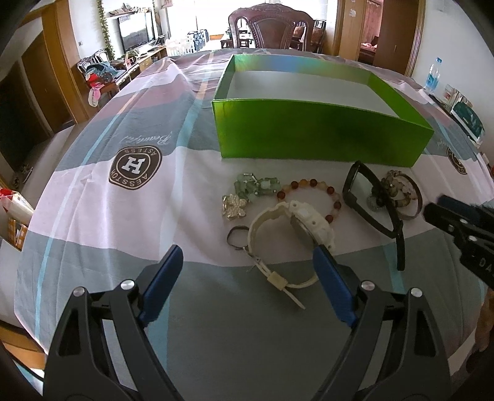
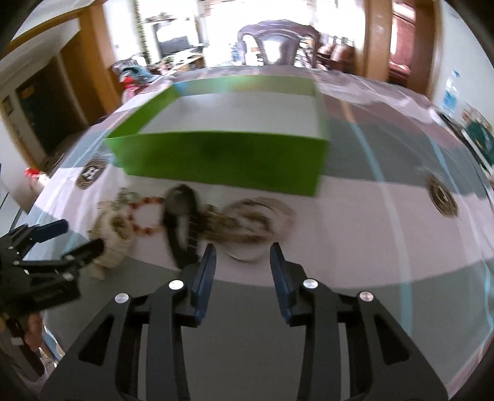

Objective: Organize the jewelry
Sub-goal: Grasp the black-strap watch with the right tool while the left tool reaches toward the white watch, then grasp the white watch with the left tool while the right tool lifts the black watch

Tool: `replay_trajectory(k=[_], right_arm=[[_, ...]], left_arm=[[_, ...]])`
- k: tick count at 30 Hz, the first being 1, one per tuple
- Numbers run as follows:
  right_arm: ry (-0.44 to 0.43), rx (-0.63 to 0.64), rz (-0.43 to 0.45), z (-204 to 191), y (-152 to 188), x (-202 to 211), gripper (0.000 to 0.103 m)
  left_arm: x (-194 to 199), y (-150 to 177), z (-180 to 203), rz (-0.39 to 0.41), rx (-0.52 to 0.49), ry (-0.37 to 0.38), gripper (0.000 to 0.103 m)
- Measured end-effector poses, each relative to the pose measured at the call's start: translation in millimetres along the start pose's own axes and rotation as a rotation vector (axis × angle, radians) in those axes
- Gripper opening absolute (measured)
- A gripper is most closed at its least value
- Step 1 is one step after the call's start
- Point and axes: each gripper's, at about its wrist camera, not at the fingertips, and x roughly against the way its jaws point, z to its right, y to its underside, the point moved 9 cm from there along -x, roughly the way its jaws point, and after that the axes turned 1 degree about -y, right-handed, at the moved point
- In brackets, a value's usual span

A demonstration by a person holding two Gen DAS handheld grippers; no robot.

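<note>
An open green box (image 1: 321,135) stands on the cloth-covered table, its inside bare; it also shows in the right wrist view (image 2: 222,157). In front of it lie a cream watch (image 1: 296,228), an orange bead bracelet (image 1: 311,188), a green bead bracelet (image 1: 256,186), a silver flower brooch (image 1: 234,206), a small dark ring (image 1: 237,237), black glasses (image 1: 370,203) and brown bangles (image 1: 401,192). My left gripper (image 1: 248,256) is open, its right finger touching the watch. My right gripper (image 2: 242,256) is open just short of the bangles (image 2: 256,219), in a blurred view.
The striped cloth (image 1: 123,216) covers the whole table. A carved wooden chair (image 1: 271,27) stands at the far end. A water bottle (image 1: 432,75) and books (image 1: 466,117) sit at the right edge. My right gripper enters the left wrist view (image 1: 457,225).
</note>
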Motion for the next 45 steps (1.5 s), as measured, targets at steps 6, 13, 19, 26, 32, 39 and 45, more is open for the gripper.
replay_trajectory(k=[6, 13, 19, 26, 32, 39, 45], right_arm=[[0.005, 0.108, -0.022, -34.8, -13.6, -22.9, 0.029], [0.026, 0.134, -0.063, -35.0, -3.8, -32.0, 0.002], [0.037, 0.115, -0.061, -19.6, 11.1, -18.1, 0.002], [0.034, 0.076, -0.071, -6.2, 22.0, -17.0, 0.002], [0.024, 0.068, -0.074, -8.2, 22.3, -25.4, 0.004], [0.011, 0.073, -0.019, -12.6, 11.0, -7.5, 0.002], [0.04, 0.063, 0.09, -5.4, -19.2, 23.0, 0.002]], left_arm=[[0.2, 2.0, -4.3, -0.001, 0.007, 0.006, 0.085], [-6.2, 0.2, -8.0, -0.017, 0.038, 0.066, 0.072], [-20.9, -7.1, -10.9, -0.043, 0.054, 0.096, 0.047], [-27.8, -12.8, -4.5, -0.057, 0.037, 0.115, 0.02], [-28.4, -9.8, -0.5, -0.053, 0.024, 0.117, 0.011], [-9.9, -15.9, -2.9, -0.005, 0.036, 0.126, 0.008], [16.9, -37.0, -1.0, 0.068, 0.034, 0.13, 0.008]])
